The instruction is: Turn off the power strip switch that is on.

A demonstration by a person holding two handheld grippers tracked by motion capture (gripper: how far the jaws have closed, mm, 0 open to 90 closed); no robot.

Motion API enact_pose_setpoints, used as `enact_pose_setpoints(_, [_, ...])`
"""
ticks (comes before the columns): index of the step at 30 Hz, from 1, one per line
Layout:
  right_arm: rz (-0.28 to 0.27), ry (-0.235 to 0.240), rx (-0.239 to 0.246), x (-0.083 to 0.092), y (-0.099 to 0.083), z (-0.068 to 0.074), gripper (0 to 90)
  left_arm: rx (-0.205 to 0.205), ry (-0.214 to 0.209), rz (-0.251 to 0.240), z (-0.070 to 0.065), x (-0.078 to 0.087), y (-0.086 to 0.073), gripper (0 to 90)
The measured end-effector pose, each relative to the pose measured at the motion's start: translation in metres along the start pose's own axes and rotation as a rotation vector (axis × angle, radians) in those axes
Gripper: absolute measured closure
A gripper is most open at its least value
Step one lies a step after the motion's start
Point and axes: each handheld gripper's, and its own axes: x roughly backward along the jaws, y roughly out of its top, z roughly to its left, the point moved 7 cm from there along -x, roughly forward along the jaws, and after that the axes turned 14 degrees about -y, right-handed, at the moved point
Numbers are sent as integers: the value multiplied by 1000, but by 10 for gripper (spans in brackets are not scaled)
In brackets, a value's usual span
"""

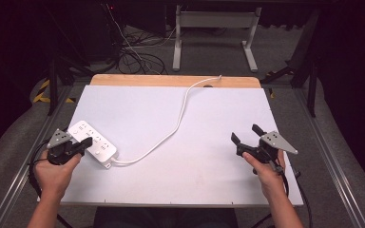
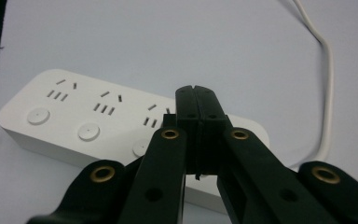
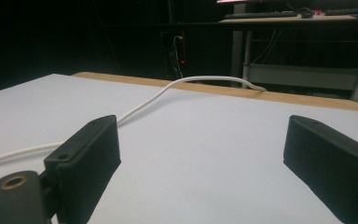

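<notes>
White rigid plastic power strip [image 1: 93, 144] with three round buttons: laid flat at the left edge of the white table [image 1: 209, 142], white cord [image 1: 171, 133] trailing to the far edge. Judged light, stiff, smooth; best gripped across its narrow sides. Left gripper [image 2: 196, 93]: clenched, empty, poised over the strip. Right gripper [image 1: 248, 134]: spread wide, empty, well apart.

the power strip [image 1: 93, 143] lies on the desk [image 1: 209, 123] at its left near side; its cord [image 1: 171, 133] runs rightward, then back to the far edge.
</notes>
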Motion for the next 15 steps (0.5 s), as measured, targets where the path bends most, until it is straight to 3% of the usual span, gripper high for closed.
enact_pose_setpoints(6, [2,4,2,-1,0,2,113,-4,-33,72,-5,-8,-7,900])
enact_pose_setpoints(15, [8,8,10,-3,-1,2,118,8,-34,139,-3,-15,-14,900])
